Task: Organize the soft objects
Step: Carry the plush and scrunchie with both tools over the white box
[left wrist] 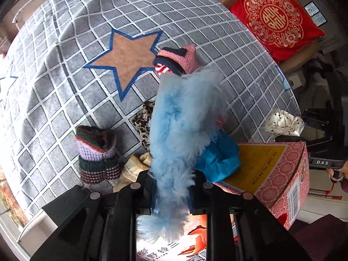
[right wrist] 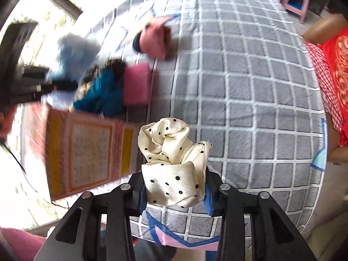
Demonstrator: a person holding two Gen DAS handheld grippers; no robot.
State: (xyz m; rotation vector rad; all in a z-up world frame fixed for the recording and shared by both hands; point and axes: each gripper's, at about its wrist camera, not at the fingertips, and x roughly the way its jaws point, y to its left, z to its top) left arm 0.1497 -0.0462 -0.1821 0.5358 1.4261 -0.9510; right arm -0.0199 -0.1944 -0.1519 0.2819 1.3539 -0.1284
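Observation:
My left gripper (left wrist: 173, 187) is shut on a fluffy light-blue scrunchie (left wrist: 180, 130) and holds it above the table. My right gripper (right wrist: 174, 193) is shut on a cream polka-dot satin scrunchie (right wrist: 171, 158); it also shows at the right of the left wrist view (left wrist: 282, 122). On the grey grid cloth (left wrist: 65, 65) lie a pink knitted piece (left wrist: 178, 59), a striped knitted roll (left wrist: 97, 154), a leopard-print scrunchie (left wrist: 143, 119), a beige one (left wrist: 137, 165) and a blue mesh one (left wrist: 219, 158). The right wrist view is blurred.
A red patterned box with a yellow label (left wrist: 271, 167) lies at the table's near right, also in the right wrist view (right wrist: 87, 152). A pink pad (right wrist: 137, 84) lies beside the blue item. A red embroidered cushion (left wrist: 276, 17) sits on a chair beyond the table.

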